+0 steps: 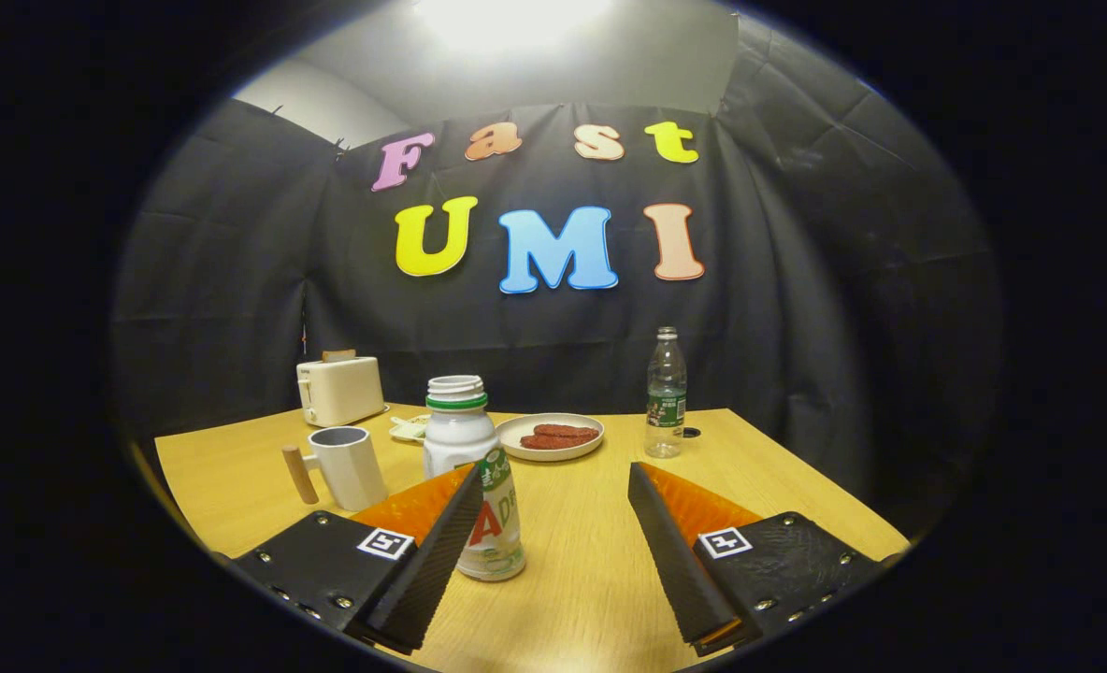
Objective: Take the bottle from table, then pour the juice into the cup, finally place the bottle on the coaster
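- The bottle (467, 467) you are after stands upright on the wooden table (591, 570). It is white and squat, with a green ring round its neck, no cap on its open mouth, and a printed label on its lower half.
- Your gripper (553, 481) has its fingers spread wide apart and grips nothing. The bottle sits just inside the left finger (441, 551), whose tip overlaps the bottle's lower label; whether the two touch cannot be told. The right finger (670, 551) is well clear of the bottle, with bare table between them.
- Just beside the bottle, further to its left, stands the cup (352, 465): a white faceted mug with a wooden handle that points away from the bottle. Its inside looks dark.
- Beyond the bottle, a little to the right, lies a round white plate (551, 436) with two reddish sausages (558, 436) on it.
- A small pale dish (409, 428) sits behind the bottle, between the cup and the plate.
- Further back on the left stands a cream toaster (339, 389) near the table's far edge.
- On the far right of the table stands a clear plastic water bottle (666, 394), upright and uncapped, with a small dark cap (691, 433) lying just beside its base.
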The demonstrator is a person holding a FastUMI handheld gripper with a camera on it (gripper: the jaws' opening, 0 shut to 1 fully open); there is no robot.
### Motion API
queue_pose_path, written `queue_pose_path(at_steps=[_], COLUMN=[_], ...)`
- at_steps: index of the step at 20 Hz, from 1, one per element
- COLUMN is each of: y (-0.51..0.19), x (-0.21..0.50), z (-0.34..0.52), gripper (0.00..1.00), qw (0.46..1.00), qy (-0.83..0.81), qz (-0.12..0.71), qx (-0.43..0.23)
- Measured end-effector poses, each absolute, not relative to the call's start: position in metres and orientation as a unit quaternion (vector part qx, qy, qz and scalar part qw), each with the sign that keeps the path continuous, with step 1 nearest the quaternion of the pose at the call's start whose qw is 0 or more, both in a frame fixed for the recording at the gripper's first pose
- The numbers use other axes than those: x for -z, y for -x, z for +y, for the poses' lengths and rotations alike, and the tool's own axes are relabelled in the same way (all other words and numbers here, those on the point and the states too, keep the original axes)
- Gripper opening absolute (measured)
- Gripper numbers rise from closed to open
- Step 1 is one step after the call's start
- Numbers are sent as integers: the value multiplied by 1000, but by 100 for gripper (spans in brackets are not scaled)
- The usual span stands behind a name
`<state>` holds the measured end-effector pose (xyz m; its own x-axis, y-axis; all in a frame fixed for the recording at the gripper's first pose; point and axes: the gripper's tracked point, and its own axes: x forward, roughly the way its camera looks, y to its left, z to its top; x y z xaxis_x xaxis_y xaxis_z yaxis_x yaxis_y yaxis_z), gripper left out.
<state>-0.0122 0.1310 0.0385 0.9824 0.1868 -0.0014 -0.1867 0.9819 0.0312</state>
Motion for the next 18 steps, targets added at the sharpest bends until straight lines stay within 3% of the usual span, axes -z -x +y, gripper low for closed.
queue_pose_path(at_steps=[8,18], y=[1,-24], x=[-26,-4], z=[175,194], gripper=[95,95], qw=[990,989], qy=[-13,-24], qz=[10,31], qx=[-137,-145])
